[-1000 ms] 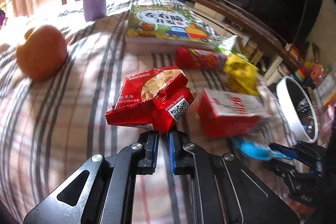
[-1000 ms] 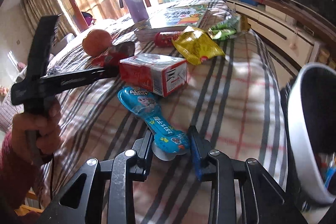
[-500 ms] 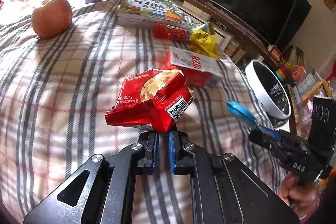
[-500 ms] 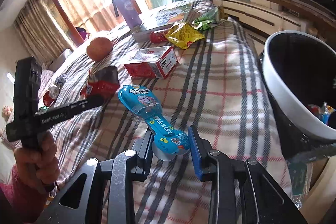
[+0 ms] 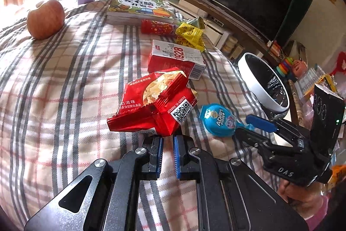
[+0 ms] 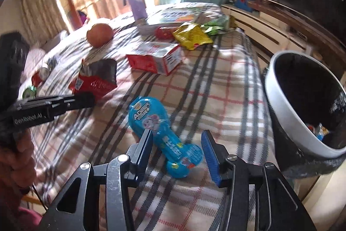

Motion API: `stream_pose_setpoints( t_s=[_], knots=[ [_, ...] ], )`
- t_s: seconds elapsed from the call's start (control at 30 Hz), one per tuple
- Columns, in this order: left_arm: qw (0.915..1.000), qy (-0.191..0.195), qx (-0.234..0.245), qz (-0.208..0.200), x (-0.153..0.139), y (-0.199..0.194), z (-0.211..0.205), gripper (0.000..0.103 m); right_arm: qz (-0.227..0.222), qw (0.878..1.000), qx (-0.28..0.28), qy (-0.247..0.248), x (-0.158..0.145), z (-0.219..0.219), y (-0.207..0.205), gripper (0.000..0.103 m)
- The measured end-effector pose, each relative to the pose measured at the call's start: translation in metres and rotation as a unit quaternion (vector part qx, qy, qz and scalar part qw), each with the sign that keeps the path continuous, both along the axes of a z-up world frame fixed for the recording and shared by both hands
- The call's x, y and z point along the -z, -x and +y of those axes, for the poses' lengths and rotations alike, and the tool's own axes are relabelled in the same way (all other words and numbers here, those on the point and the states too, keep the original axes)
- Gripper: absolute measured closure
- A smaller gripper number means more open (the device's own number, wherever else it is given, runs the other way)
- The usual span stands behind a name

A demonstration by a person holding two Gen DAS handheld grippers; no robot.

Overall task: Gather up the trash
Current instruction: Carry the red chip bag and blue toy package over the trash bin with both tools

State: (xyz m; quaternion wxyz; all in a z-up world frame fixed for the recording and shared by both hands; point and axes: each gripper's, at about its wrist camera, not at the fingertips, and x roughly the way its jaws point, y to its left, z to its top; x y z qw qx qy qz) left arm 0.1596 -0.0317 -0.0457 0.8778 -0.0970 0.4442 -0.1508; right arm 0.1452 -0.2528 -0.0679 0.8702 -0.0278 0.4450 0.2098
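While it lies between the just-widened jaws of the right gripper (image 6: pixel 177 149), which no longer clamp it, the blue toy-shaped packet (image 6: pixel 160 133) rests on the plaid cloth (image 6: pixel 216 90) beside the bin (image 6: pixel 281 105). Pinching the red snack wrapper (image 5: pixel 155 103), the left gripper (image 5: pixel 167 149) is fully closed.

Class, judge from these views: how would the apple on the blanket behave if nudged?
The apple looks round and stands alone on the soft blanket, so it would probably roll. It seems firm and heavy for its size. Its smooth skin may slip between tongs.
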Motion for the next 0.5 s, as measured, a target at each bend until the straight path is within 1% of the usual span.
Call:
stream_pose_setpoints(
  t_s=[0.1, 0.13, 0.2, 0.37, 0.5],
  knots=[
    [1.0, -0.003, 0.003, -0.001, -0.001, 0.003, -0.002, 0.095, 0.009, 0.999, -0.026, 0.019, 0.008, 0.009, -0.001, 0.053],
    [1.0, -0.004, 0.004, -0.001, -0.001, 0.004, -0.002, 0.095, 0.006, 0.999, -0.03, 0.027, 0.009, 0.01, 0.0, 0.056],
    [1.0, -0.004, 0.005, -0.001, -0.001, 0.005, -0.004, 0.095, 0.003, 0.999, -0.032, 0.034, 0.007, 0.011, 0.002, 0.068],
    [0.9999, -0.005, 0.016, -0.003, -0.004, 0.006, -0.015, 0.095, 0.004, 1.0, -0.014, 0.013, 0.003, -0.001, 0.008, 0.069],
    [0.9995, -0.006, 0.031, -0.007, -0.007, 0.008, -0.028, 0.095, 0.001, 1.0, 0.014, -0.009, -0.002, -0.017, 0.016, 0.069]
  ],
)
